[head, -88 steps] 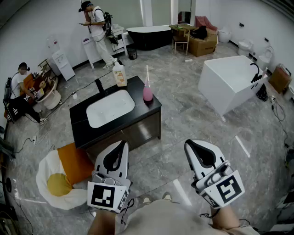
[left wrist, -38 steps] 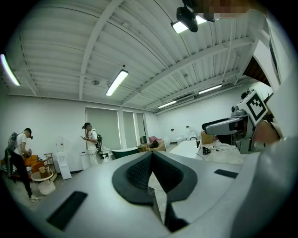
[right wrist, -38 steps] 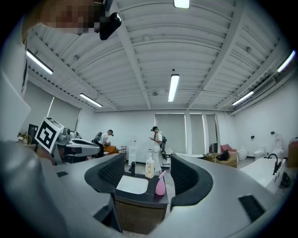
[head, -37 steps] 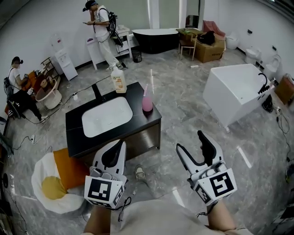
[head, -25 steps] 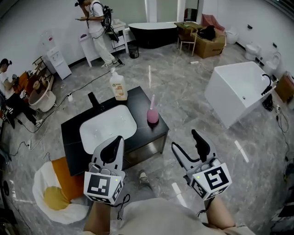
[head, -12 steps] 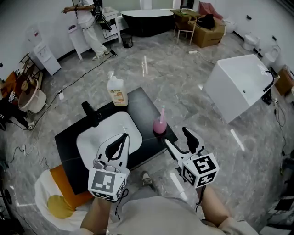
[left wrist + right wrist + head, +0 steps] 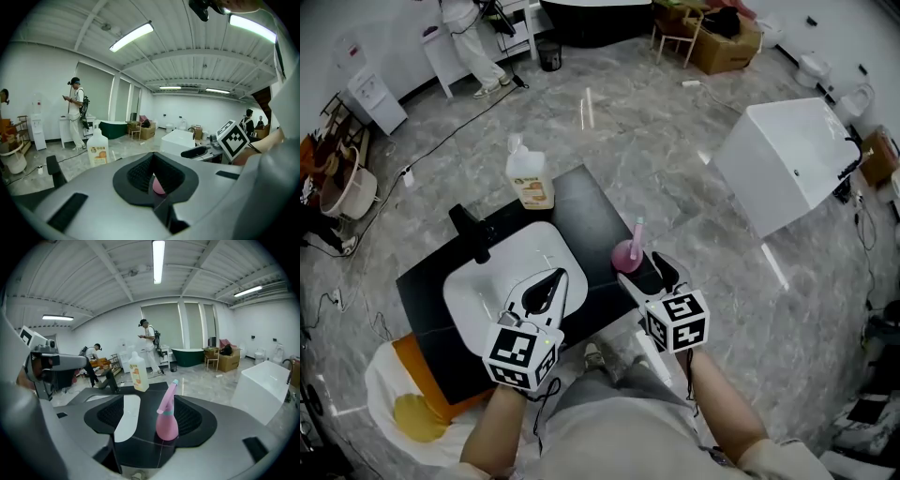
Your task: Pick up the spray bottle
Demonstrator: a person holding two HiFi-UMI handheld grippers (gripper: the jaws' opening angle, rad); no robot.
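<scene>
**Visitor:** What could go wrong from here?

**Me:** The pink plastic spray bottle with the long slanted nozzle [image 7: 628, 255] stands close to the near corner of the black vanity countertop [image 7: 591, 202], just past the white oval basin [image 7: 478, 281]. If I come in crooked, one jaw will nudge its rounded body first. Then I'd expect it to topple or slide off that edge. In the right gripper view it sits nearer one jaw than the other, so a hasty squeeze would shove it sideways before both pads bite. The nozzle also leans up over the gap, where it would be easy to clip.

**Visitor:** And the tongs themselves?

**Me:** My right tongs [image 7: 644, 272] are spread about as wide as they go, and the jaws are opening at this moment. The bottle shows between them, but neither pad presses on it, so I've got nothing gripped. My left tongs [image 7: 546, 289] hang above the basin with the jaws together and nothing between them.
</scene>
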